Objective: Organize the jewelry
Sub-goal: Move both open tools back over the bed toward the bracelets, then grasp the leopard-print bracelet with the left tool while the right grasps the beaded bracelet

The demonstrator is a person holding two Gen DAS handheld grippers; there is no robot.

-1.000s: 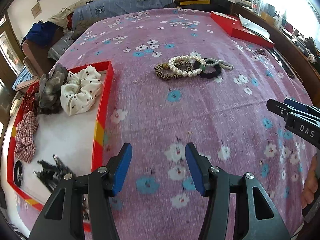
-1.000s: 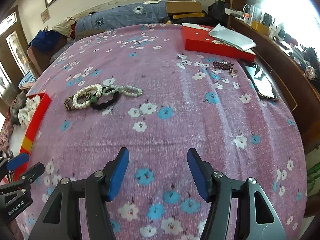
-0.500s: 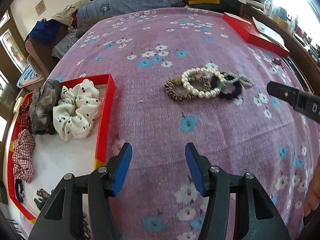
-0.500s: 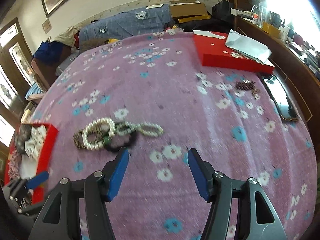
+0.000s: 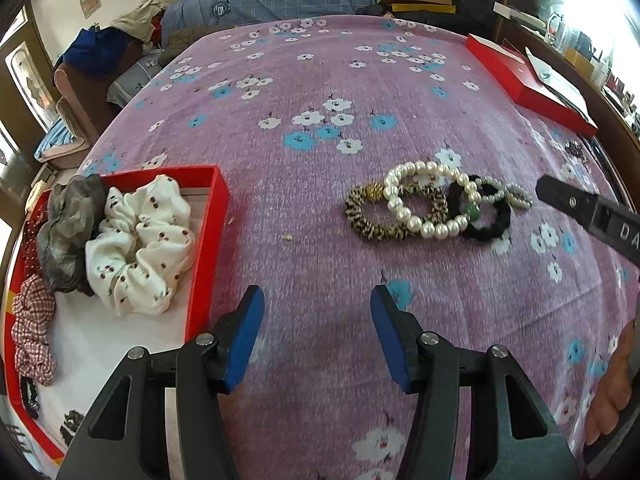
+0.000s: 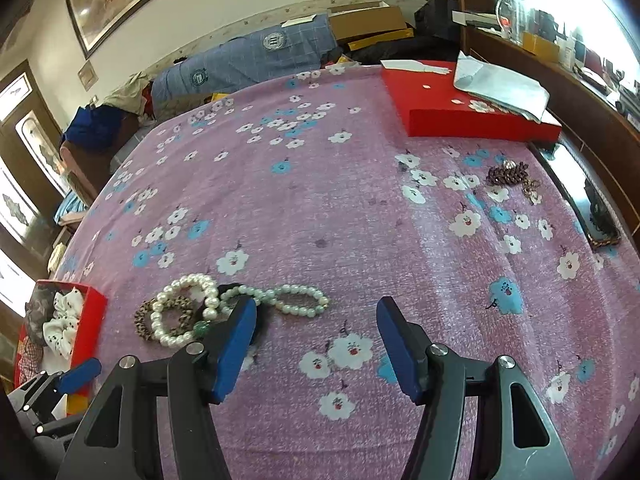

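A cluster of jewelry lies mid-bed on the pink flowered bedspread (image 5: 320, 208), strung out in a row running left to right: a leopard-print band (image 5: 374, 216), a large pearl bracelet (image 5: 430, 200) overlapping it, a black band (image 5: 490, 220), and a small pearl strand (image 6: 294, 300) at the right end. The left gripper (image 5: 316, 332) hangs open and empty near the red tray (image 5: 210, 240) of scrunchies (image 5: 140, 244). The right gripper (image 6: 316, 340) is spread wide, empty, its left finger over the black band, possibly touching. Bare bedspread surrounds the cluster; a red box (image 6: 460, 116) and a dark chain (image 6: 510, 176) sit far right.
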